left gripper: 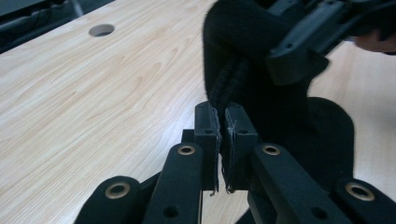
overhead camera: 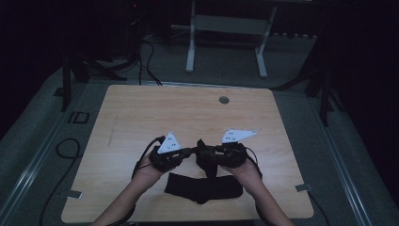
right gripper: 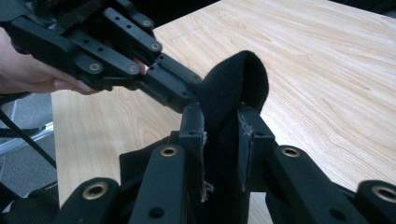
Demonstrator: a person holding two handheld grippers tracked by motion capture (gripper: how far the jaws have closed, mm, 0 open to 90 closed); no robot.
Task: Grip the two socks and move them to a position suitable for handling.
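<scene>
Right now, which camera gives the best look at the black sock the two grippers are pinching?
The right gripper view: the lifted black sock arches close up between that gripper's jaws. The left gripper view shows only its dark edge pinched. The high view shows it small, with another black sock flat on the table.

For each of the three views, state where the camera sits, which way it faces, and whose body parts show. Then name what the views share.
High view: above the person's side, looking forward and down on the light wooden table; both forearms enter from below.
Left gripper view: rides the left tongs, facing the lifted black fabric sock; fingers at the top right.
Right gripper view: rides the right tongs, facing the same sock; a hand at the left.
Shared: table and sock.
</scene>
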